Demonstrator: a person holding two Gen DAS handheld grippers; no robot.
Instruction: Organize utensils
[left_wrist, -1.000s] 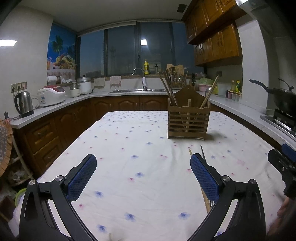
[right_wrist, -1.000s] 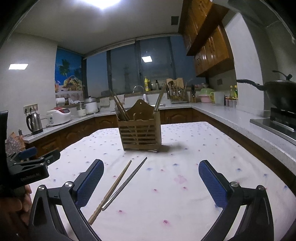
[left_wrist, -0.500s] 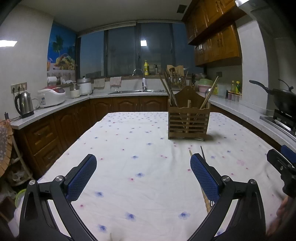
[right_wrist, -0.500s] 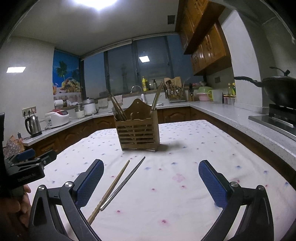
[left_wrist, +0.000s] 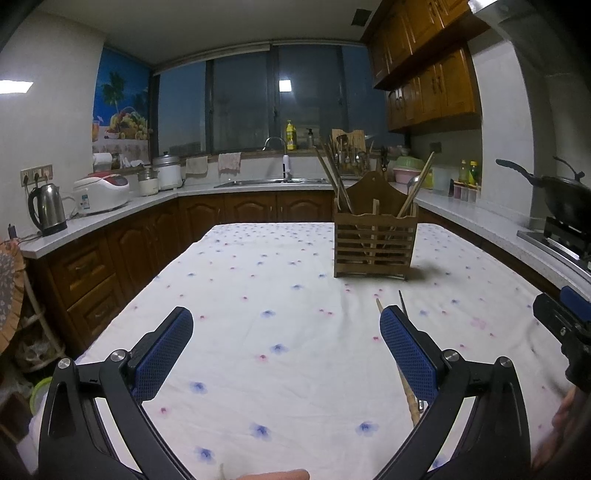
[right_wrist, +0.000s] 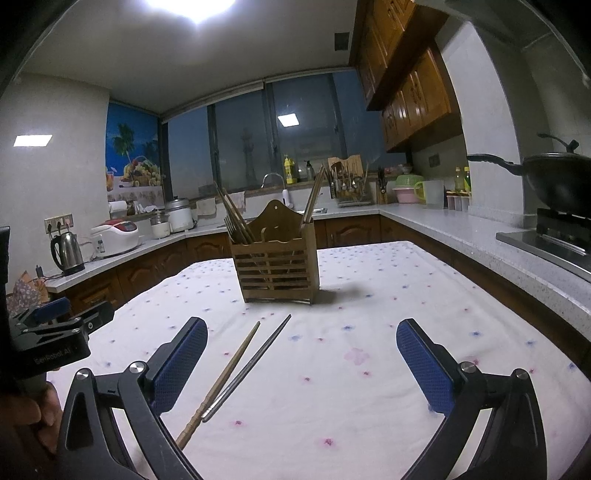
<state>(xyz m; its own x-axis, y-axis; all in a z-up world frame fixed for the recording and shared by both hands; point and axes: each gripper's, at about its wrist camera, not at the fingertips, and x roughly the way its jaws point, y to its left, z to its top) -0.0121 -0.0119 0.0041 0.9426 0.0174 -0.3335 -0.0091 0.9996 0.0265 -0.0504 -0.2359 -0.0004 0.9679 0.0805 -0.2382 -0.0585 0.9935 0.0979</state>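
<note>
A slatted wooden utensil holder (left_wrist: 373, 242) (right_wrist: 277, 267) stands on the table with several chopsticks leaning in it. A wooden chopstick (right_wrist: 225, 376) and a metal chopstick (right_wrist: 251, 365) lie side by side on the cloth in front of it. In the right wrist view they lie just right of the left fingertip. In the left wrist view the wooden chopstick (left_wrist: 408, 397) is partly hidden behind the right finger. My left gripper (left_wrist: 286, 332) is open and empty. My right gripper (right_wrist: 301, 341) is open and empty above the cloth.
The table (left_wrist: 258, 302) has a white cloth with small flowers. Counters run around it, with a kettle (left_wrist: 46, 210) and rice cooker (left_wrist: 101, 194) on the left, a sink at the back, and a wok (right_wrist: 554, 181) on the stove at the right.
The right gripper's view has tilted up and drawn slightly closer to the holder. The left gripper has not moved. Both stay open.
</note>
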